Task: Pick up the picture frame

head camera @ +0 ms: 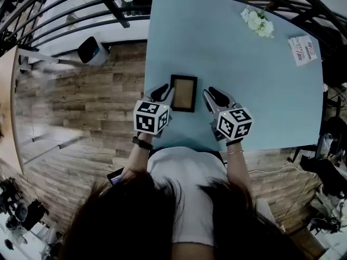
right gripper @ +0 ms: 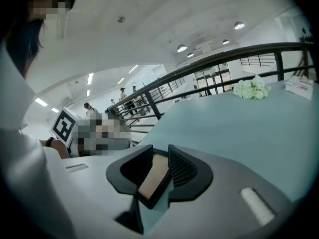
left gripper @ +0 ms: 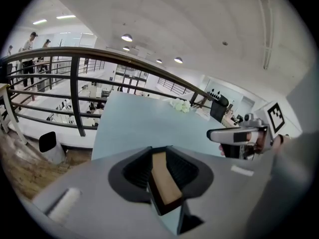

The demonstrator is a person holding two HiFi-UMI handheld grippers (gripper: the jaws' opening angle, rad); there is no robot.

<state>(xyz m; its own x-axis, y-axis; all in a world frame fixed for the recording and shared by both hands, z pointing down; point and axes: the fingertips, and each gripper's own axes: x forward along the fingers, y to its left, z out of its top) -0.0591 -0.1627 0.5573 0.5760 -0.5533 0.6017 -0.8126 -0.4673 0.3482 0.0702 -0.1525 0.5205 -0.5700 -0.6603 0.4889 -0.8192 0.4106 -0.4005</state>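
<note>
A small black picture frame (head camera: 184,92) with a brown face lies flat, face up, on the light blue table (head camera: 255,91) near its front edge. My left gripper (head camera: 164,95) sits just off the frame's left side, its inner finger close to the black border. My right gripper (head camera: 213,98) stands off the frame's right side with a strip of table between them. Both are open with nothing held. In the left gripper view, a strip of the frame (left gripper: 163,180) shows through the jaw gap (left gripper: 159,153). The right gripper view also shows the frame (right gripper: 153,176) through the gap (right gripper: 160,151).
A bunch of white flowers (head camera: 258,21) and a printed card (head camera: 303,50) lie at the table's far right. A dark metal railing (head camera: 81,26) runs behind and to the left of the table, with a white bin (head camera: 93,50) on the wooden floor beside it.
</note>
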